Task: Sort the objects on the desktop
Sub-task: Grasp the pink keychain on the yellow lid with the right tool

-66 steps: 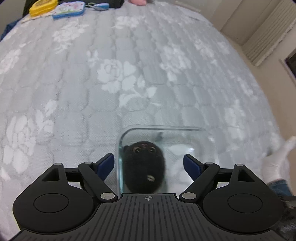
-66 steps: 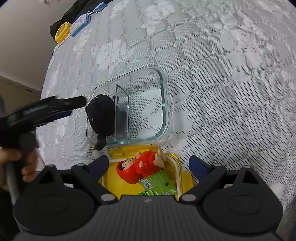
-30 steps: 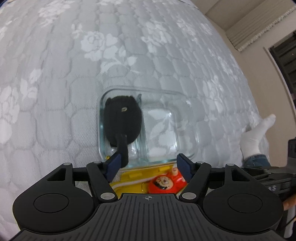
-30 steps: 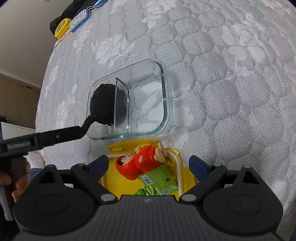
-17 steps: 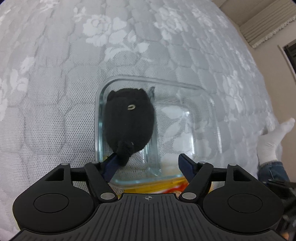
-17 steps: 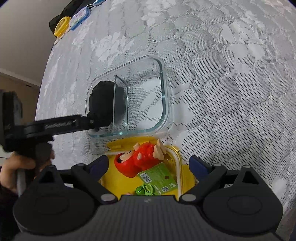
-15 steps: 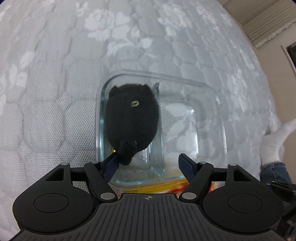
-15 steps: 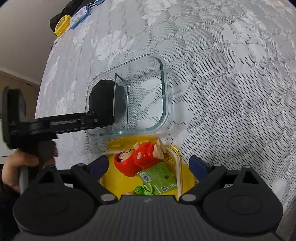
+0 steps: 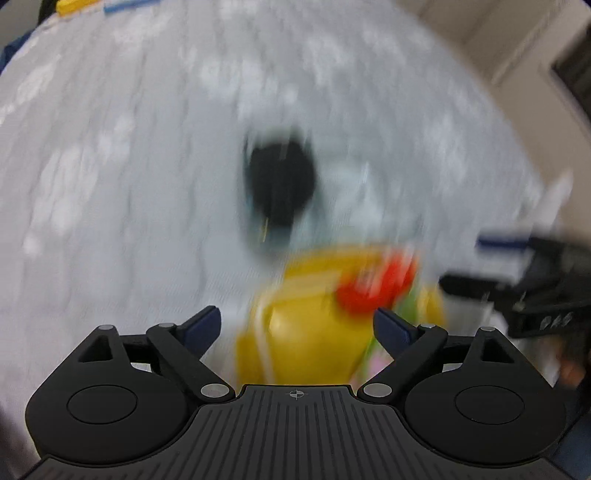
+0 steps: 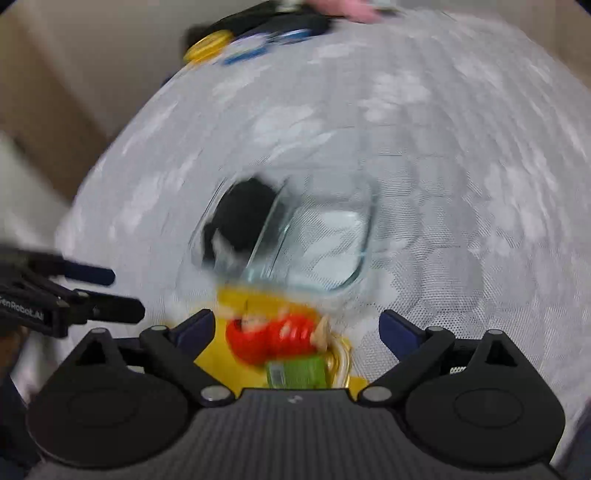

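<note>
Both views are motion-blurred. A black plush toy [image 9: 280,192] [image 10: 242,218] lies in the left compartment of a clear glass container [image 10: 332,236] on the grey quilted bed. In front of it a yellow container [image 9: 314,321] [image 10: 221,354] holds a red figure toy [image 9: 373,284] [image 10: 273,336] and a green packet [image 10: 297,373]. My left gripper [image 9: 297,326] is open and empty, above the yellow container; it also shows at the left of the right wrist view [image 10: 107,291]. My right gripper [image 10: 297,326] is open and empty over the yellow container; it also shows at the right of the left wrist view [image 9: 491,266].
At the bed's far edge lie a yellow case [image 10: 208,50] [image 9: 75,5], a blue item [image 10: 247,53] and something pink [image 10: 351,11]. A beige wall and floor lie beyond the bed's left side in the right wrist view.
My left gripper has let go of the black plush, which stays in the glass container, and pulled back and up. Both cameras tilted up quickly, blurring the views.
</note>
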